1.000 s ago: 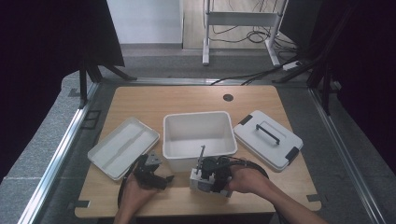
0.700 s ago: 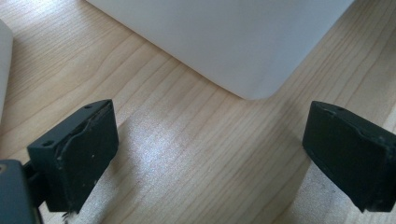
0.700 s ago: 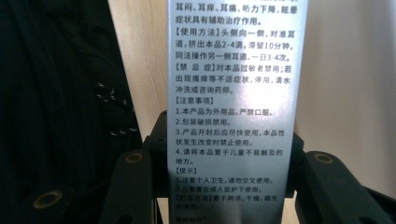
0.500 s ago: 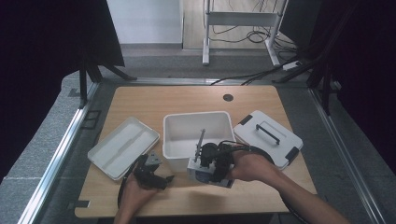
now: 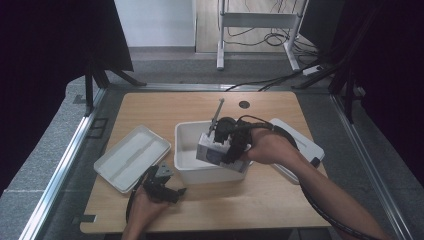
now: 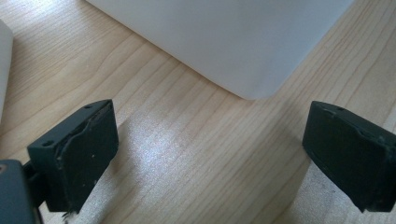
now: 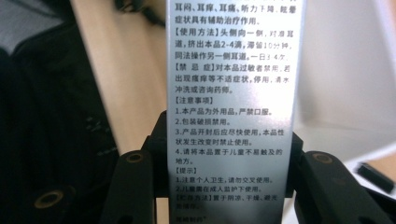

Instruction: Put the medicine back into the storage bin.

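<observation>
My right gripper (image 5: 220, 146) is shut on a small silver-white carton (image 5: 211, 149) and holds it in the air over the front of the white bin (image 5: 186, 145). In the right gripper view the carton (image 7: 231, 93) stands upright between the black jaws of that gripper (image 7: 229, 186), its face covered in printed text. My left gripper (image 5: 169, 182) rests low near the table's front edge, by the bin's front left corner. Its jaws stand wide apart in the left gripper view, where the gripper (image 6: 210, 154) has only bare wood between them and the bin's corner (image 6: 224, 42) ahead.
A flat white tray-like lid (image 5: 132, 157) lies on the left of the wooden table (image 5: 165, 107). A white lid with a black handle (image 5: 300, 145) lies right of the bin, partly under the right hand. A small round hole (image 5: 244, 104) sits at the table's back.
The right hand has lifted the carton from the table in front of the bin up and back over the bin. The left gripper has stayed where it was.
</observation>
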